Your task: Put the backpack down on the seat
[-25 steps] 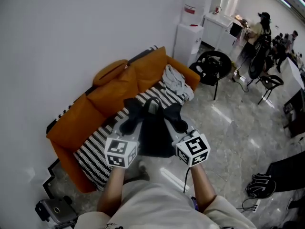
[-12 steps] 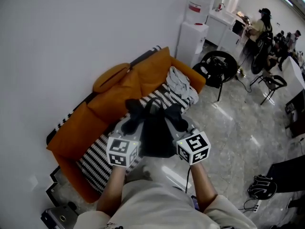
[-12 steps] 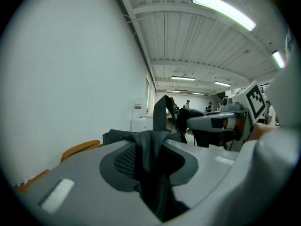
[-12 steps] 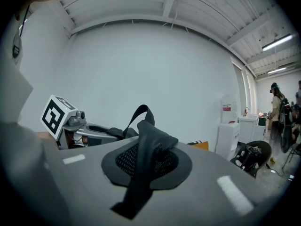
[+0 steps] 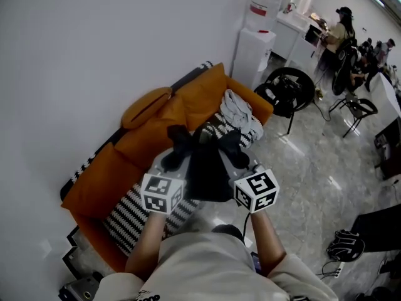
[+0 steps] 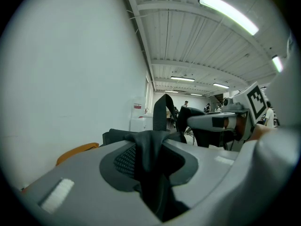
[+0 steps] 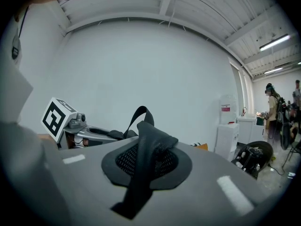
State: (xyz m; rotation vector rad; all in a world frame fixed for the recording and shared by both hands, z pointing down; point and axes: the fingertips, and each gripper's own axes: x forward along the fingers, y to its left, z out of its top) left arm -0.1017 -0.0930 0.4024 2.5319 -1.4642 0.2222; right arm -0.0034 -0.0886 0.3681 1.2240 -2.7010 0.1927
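A black backpack hangs by its shoulder straps between my two grippers, above the front edge of an orange sofa. The sofa's seat is covered by a black-and-white striped blanket. My left gripper is shut on one black strap, which is bunched between its jaws. My right gripper is shut on the other strap, a mesh band that folds over its jaws. In each gripper view the other gripper shows level alongside. The bag's underside is hidden, so I cannot tell whether it touches the seat.
A grey bundle of clothes lies on the sofa's far end and an orange cushion tops its back. Beyond stand a white water dispenser and a black chair. People stand at the far right. A black bag lies on the floor.
The backpack and both grippers have shifted slightly forward and up toward the sofa. Both grips on the straps are unchanged.
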